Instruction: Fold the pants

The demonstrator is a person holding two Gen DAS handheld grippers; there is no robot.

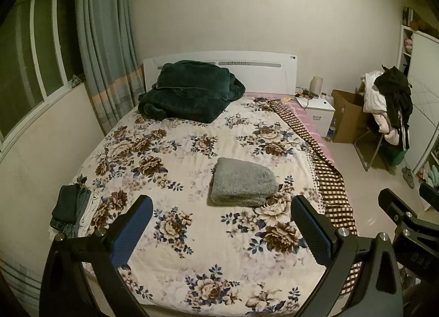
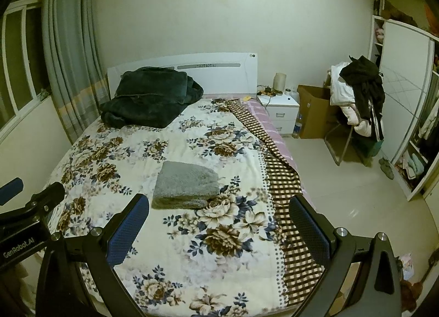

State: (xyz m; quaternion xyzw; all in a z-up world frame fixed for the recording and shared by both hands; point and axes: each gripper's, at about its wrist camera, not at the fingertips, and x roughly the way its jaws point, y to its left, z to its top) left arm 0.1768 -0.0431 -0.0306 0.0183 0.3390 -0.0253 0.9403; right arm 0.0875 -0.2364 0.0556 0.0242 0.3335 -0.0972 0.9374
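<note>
Bedroom walls, a curtained window and a wardrobe frame a bed [image 1: 192, 248] covered by a floral blanket with a checked border at its 3 o'clock edge. At 11 o'clock, against the headboard, lies a dark green fleece blanket [image 1: 189, 92]. Near the bed's middle rests a grey fleecy bundle [image 1: 242, 182], apparently the pants, already folded into a compact block. At 9 o'clock sits a small stack of folded clothes [image 1: 72, 208]. Both tongs hover over the foot of the bed, well apart from the bundle: the left gripper [image 1: 222, 230] and the right gripper [image 2: 216, 230] are spread wide and empty. Judging risk: the plush fabric looks springy, so nudging or lifting it by one layer could let the fold fall open.
</note>
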